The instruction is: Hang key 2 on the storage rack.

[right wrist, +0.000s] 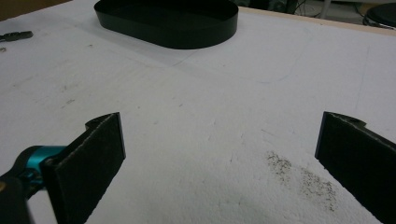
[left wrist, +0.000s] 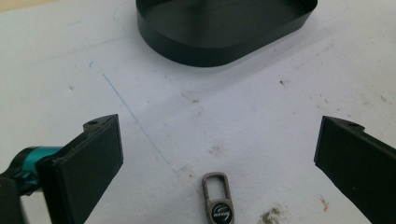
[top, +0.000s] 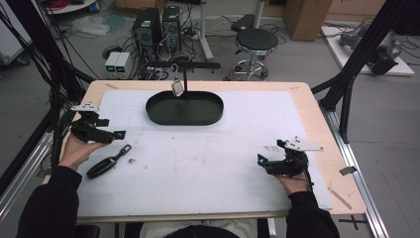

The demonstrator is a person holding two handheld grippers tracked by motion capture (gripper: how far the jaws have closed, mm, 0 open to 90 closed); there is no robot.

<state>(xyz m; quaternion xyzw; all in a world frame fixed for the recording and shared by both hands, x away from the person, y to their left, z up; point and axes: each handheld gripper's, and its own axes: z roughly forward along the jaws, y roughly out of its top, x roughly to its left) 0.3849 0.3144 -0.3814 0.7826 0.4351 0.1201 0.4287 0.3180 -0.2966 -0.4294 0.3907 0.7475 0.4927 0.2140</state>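
A black car key fob (top: 101, 167) with a grey carabiner clip (top: 123, 150) lies on the white mat near the left front. My left gripper (top: 113, 128) hovers just behind it, open. In the left gripper view the clip (left wrist: 217, 195) lies below and between the wide-apart jaws of that gripper (left wrist: 218, 140), untouched. A black oval tray (top: 184, 108) sits at the back centre, with a black stand rising from it and a small tag (top: 177, 88) hanging from the stand's arm. My right gripper (top: 271, 151) rests open at the right front, nothing between its jaws (right wrist: 219, 135).
The white mat (top: 208, 153) covers most of the wooden table (top: 317, 124). The tray (left wrist: 224, 32) lies ahead of the left gripper and also ahead of the right one (right wrist: 168, 23). Dark smudges (right wrist: 299, 175) mark the mat. A stool (top: 256, 42) and computer towers stand beyond the table.
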